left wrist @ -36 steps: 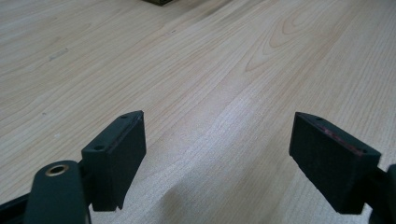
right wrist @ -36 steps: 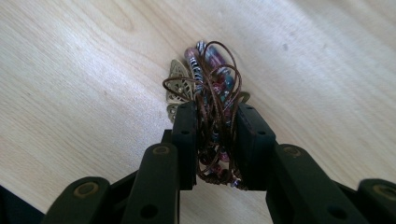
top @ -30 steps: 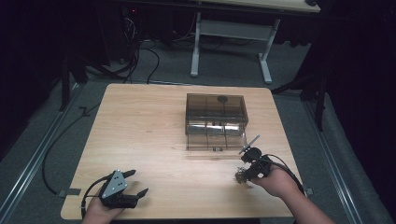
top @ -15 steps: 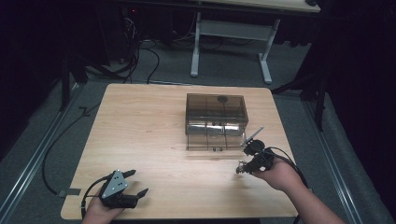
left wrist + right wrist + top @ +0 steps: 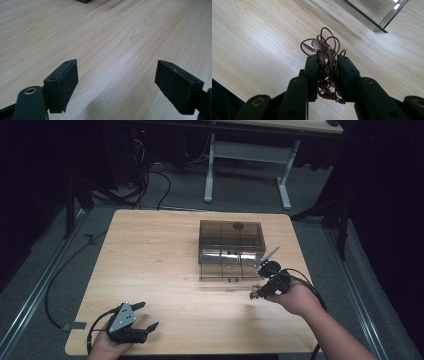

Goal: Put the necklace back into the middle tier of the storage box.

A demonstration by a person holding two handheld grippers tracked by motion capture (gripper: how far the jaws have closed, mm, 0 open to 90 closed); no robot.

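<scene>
Bright tabletop (image 5: 150, 250), dark surroundings; close-up views slightly soft.

white-legged desk (image 5: 250, 150) behind table | cables (image 5: 150, 180) on grey floor (image 5: 50, 250)

The hand-held gripper (image 5: 327, 72) pinches a tangle of brown cord (image 5: 324, 47) (small beads included) above the wooden table (image 5: 257, 37).

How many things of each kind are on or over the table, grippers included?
Grippers: 2 (left, right)
Clear boxes: 1 (box)
Bundles of brown cord with beads: 1 (cord, in the right gripper)
Total: 4
</scene>
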